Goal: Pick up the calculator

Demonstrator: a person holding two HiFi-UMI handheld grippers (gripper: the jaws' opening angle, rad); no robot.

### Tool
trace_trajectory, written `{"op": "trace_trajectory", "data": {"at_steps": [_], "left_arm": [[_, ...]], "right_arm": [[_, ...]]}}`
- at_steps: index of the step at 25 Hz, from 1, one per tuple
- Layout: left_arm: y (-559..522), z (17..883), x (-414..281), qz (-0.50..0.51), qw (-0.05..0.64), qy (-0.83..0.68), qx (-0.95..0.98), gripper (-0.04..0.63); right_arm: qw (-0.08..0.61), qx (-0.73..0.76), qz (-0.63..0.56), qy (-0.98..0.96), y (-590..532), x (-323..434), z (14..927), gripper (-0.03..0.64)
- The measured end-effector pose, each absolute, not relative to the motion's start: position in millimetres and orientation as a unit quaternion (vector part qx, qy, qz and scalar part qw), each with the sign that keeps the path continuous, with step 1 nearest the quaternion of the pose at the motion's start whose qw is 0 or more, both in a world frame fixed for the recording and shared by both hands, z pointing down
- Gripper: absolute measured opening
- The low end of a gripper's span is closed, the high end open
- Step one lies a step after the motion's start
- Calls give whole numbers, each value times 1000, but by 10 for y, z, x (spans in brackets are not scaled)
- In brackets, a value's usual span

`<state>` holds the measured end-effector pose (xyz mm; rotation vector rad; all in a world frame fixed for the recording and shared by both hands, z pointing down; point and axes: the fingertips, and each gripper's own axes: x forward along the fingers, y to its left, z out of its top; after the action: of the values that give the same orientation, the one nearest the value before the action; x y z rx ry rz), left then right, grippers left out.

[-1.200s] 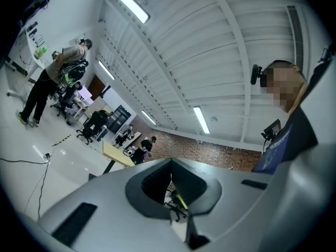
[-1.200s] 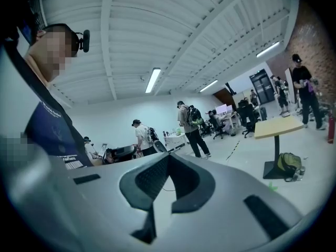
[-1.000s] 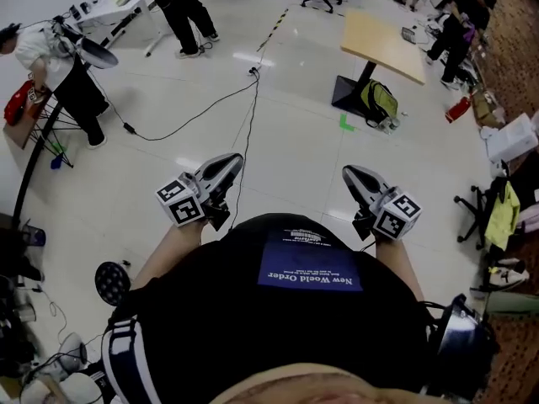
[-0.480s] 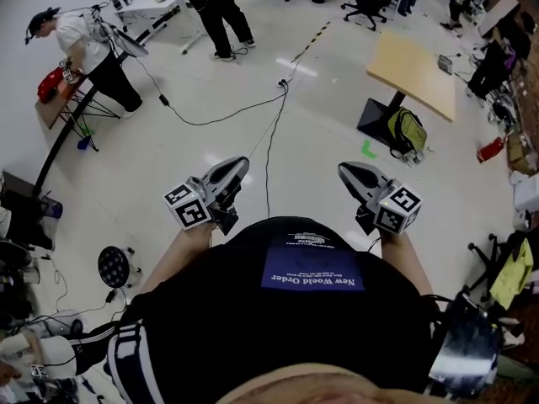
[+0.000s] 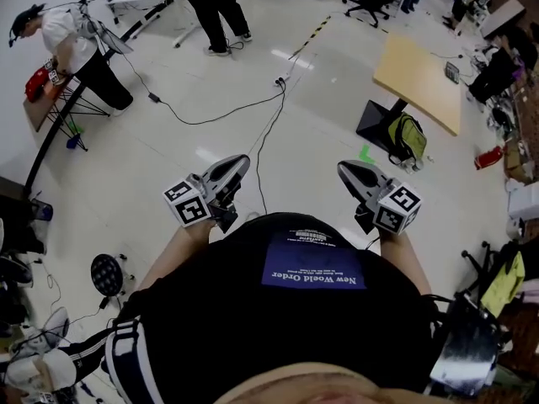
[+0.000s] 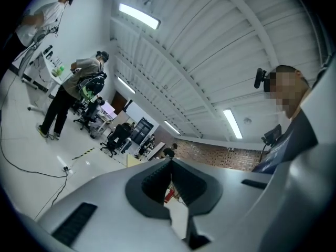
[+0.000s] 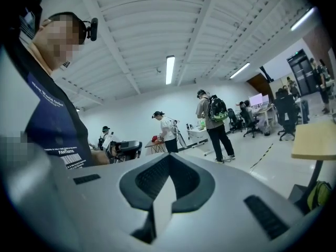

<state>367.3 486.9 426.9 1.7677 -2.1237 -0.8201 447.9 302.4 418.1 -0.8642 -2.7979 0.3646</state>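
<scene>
No calculator shows in any view. My left gripper [image 5: 240,161] and my right gripper [image 5: 344,169] are held side by side in front of the person's dark shirt, above a pale glossy floor. Both point forward and away from the body. The left gripper view has its jaws [image 6: 170,162] meeting at the tips with nothing between them, looking at ceiling and distant desks. My right gripper [image 7: 169,157] also has its tips together and carries nothing. Each marker cube sits close to the wrist.
A wooden table [image 5: 417,70] on a black foot stands ahead right, a green backpack [image 5: 407,137] beside it. A black cable [image 5: 271,129] runs across the floor ahead. People stand at desks far left [image 5: 72,40] and ahead [image 5: 210,2]. A round black stool base [image 5: 107,273] lies low left.
The floor scene has slid: the wooden table and backpack shifted right and nearer, the standing people shifted too. Both grippers stay in the same place before the torso, shut.
</scene>
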Motion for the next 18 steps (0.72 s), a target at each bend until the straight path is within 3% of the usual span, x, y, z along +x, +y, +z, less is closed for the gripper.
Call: {"op": "trace_trajectory", "data": {"at_steps": [11,18], "left_arm": [[5158,4113,1707,-260,116,-708,647,6],[4636,4308,1211,-272,130,-702,645,6]], "right_arm": [[79,-241,115,-960,3216,2667,4033,-15],[97,-241,130,-957,2738,2114,4256,-15]]}}
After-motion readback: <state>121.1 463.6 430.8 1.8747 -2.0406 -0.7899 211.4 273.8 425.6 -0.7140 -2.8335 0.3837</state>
